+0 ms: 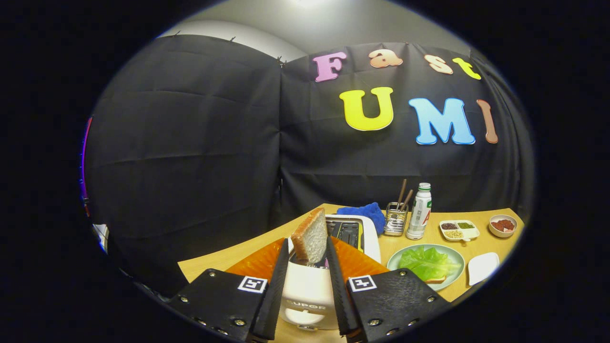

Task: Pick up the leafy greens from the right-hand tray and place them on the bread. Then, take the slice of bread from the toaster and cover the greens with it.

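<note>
The claw (308, 259) holds the bread slice (310, 240) between its two fingers, just above the toaster (310, 290). The slice stands up tall and leans a bit. The plate (455, 259) sits on the table (476, 238), off to the right of the claw. On it the greens (426, 263) lie on another bread (434, 279). The slice looks bound for there, flat on top.

I see a wooden table (481, 216) carrying a toaster (329, 267) near left, plate (456, 267) right, and cloth (364, 212), caddy (395, 220), bottle (419, 212), dishes far.
</note>
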